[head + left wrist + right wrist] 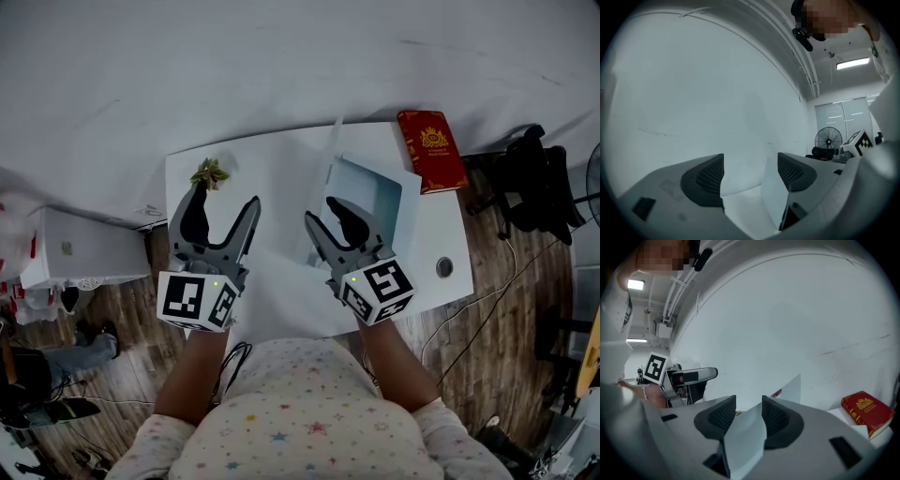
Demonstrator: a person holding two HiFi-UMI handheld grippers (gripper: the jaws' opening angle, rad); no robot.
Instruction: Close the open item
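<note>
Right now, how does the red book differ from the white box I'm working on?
The book is red with a gold emblem, while the box is plain white. The book is shut and lies flat, while the box is open with its flaps raised. Nothing touches the book, while a box flap stands between the parted jaws of the right gripper. Both rest on the white table.

head: steeply down on table [272, 187] | gripper views: low, apparently facing wall [717, 93] | head/right share red book [431, 150]
</note>
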